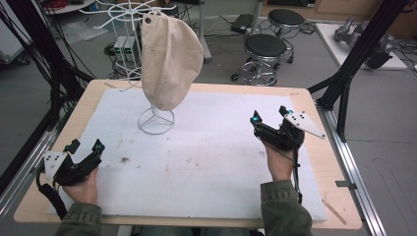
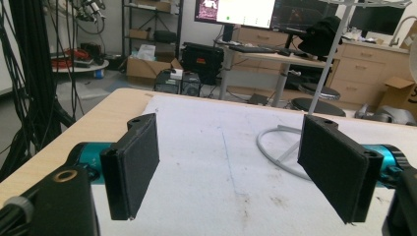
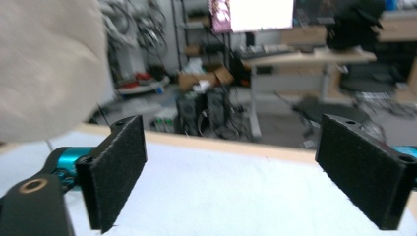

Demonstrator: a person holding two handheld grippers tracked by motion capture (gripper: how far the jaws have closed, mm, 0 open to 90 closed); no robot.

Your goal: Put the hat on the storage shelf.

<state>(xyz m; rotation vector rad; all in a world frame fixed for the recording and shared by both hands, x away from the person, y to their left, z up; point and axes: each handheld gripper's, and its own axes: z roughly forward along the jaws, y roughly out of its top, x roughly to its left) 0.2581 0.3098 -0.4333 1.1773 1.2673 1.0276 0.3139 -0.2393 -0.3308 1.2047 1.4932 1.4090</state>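
Observation:
A beige cap [image 1: 169, 56] hangs from a white wire rack [image 1: 156, 120] that stands at the back left of the white mat [image 1: 196, 157]. In the right gripper view the cap [image 3: 49, 64] bulks at the upper left. My left gripper [image 1: 86, 146] rests near the mat's front left corner, held by a hand, jaws wide open and empty [image 2: 231, 169]. The rack's ring base [image 2: 280, 147] lies ahead of it to the right. My right gripper [image 1: 269, 115] hovers over the mat's right side, open with nothing between its pads [image 3: 231, 172].
The mat covers a wooden table [image 1: 319, 162] and carries a few dark stains [image 1: 125, 160]. Black frame posts [image 1: 359, 49] rise at the right and left edges. Two stools [image 1: 265, 49] and cables stand on the floor beyond the table.

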